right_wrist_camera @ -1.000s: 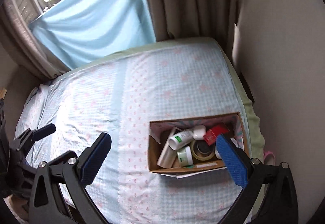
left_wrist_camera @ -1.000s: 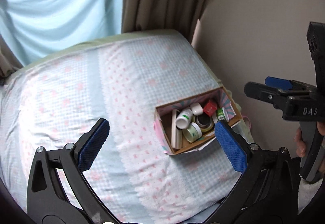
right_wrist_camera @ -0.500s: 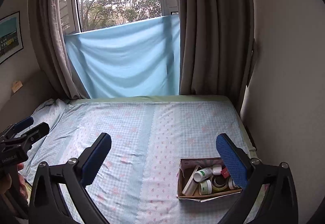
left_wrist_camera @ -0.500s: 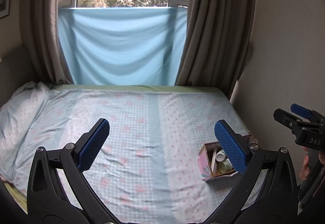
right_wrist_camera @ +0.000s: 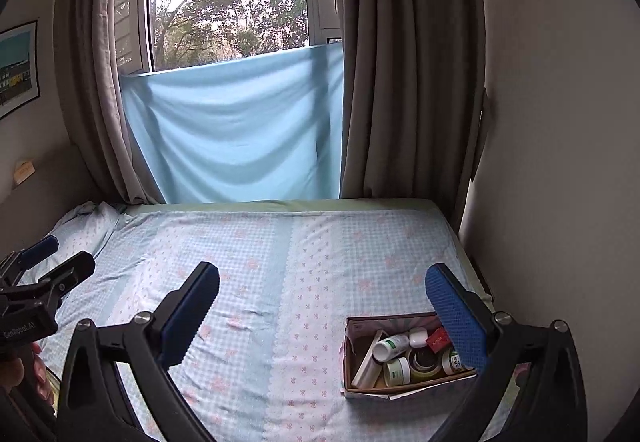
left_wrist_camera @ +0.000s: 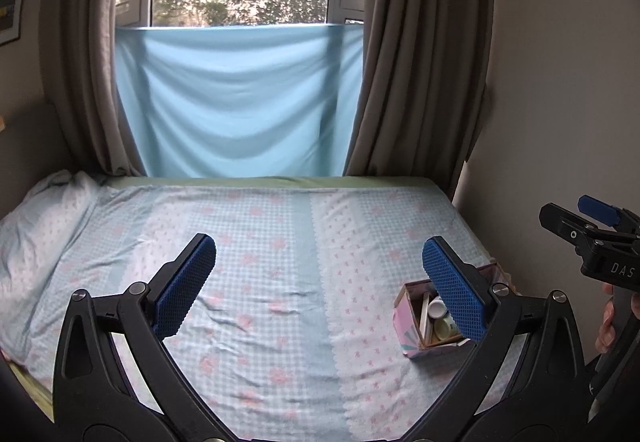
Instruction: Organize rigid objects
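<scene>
A small cardboard box (right_wrist_camera: 352,358) with a pink patterned outside (left_wrist_camera: 406,322) sits on the bed near its right edge. It holds several items: a white bottle (right_wrist_camera: 390,346), a white jar (right_wrist_camera: 398,370), a tape roll (right_wrist_camera: 424,362), a small red box (right_wrist_camera: 438,338). My left gripper (left_wrist_camera: 320,282) is open and empty, held above the bed, left of and behind the box. My right gripper (right_wrist_camera: 324,306) is open and empty, above the bed; it also shows in the left wrist view (left_wrist_camera: 580,217) at the far right.
The bed (left_wrist_camera: 260,242) has a blue and pink checked sheet. A pillow (left_wrist_camera: 36,226) lies at the left. A light blue cloth (left_wrist_camera: 240,97) hangs below the window between brown curtains (left_wrist_camera: 420,53). A wall (right_wrist_camera: 560,161) runs along the bed's right side.
Both grippers have pulled back and tilted up from over the box. The box now looks small and low at the right; window and curtains have come into view. Both stay open.
</scene>
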`<state>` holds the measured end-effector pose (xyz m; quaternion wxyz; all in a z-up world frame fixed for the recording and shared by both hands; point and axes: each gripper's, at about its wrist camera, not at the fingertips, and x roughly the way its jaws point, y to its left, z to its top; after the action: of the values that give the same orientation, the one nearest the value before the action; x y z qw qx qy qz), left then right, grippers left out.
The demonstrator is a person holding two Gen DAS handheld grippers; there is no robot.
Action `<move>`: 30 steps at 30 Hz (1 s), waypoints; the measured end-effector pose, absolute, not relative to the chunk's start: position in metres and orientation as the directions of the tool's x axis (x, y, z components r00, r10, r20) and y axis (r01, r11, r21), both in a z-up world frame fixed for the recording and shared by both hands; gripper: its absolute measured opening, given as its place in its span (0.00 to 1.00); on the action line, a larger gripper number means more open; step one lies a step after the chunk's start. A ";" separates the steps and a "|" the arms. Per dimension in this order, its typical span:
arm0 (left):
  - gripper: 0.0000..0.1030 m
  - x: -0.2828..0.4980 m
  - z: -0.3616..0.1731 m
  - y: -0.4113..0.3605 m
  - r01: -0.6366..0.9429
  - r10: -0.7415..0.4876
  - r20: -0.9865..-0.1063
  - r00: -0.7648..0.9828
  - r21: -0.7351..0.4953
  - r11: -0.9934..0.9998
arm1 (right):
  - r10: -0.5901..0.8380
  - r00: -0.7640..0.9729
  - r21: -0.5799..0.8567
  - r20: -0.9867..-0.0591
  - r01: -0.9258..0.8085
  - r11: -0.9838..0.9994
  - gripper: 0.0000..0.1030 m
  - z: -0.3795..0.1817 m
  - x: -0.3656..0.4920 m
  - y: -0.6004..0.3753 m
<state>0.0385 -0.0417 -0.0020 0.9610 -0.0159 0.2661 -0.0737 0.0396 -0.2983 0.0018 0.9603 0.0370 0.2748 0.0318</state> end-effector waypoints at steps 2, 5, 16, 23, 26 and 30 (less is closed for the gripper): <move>1.00 0.038 -0.002 -0.044 0.139 -0.156 -0.507 0.848 -0.070 0.988 | 0.079 0.847 0.093 -0.526 -0.035 0.995 1.00 0.002 0.039 -0.300; 1.00 0.037 -0.002 -0.047 0.146 -0.158 -0.508 0.847 -0.064 0.987 | 0.072 0.846 0.089 -0.528 -0.029 0.996 1.00 0.000 0.037 -0.302; 1.00 0.034 -0.002 -0.052 0.161 -0.167 -0.508 0.845 -0.055 0.985 | 0.067 0.848 0.084 -0.525 -0.027 0.996 1.00 0.000 0.034 -0.300; 1.00 0.034 -0.003 -0.052 0.155 -0.159 -0.507 0.847 -0.051 0.987 | 0.071 0.848 0.087 -0.526 -0.030 0.996 1.00 0.001 0.034 -0.299; 1.00 0.034 -0.002 -0.052 0.153 -0.157 -0.502 0.851 -0.051 0.987 | 0.076 0.847 0.087 -0.526 -0.035 0.996 1.00 0.001 0.036 -0.298; 1.00 0.033 -0.002 -0.051 0.153 -0.157 -0.495 0.854 -0.049 0.987 | 0.081 0.847 0.084 -0.526 -0.044 0.996 1.00 0.001 0.038 -0.296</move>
<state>0.0329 -0.0510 -0.0023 0.9629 -0.0040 0.2576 -0.0806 0.0376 -0.2957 0.0011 0.9603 0.0344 0.2750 0.0325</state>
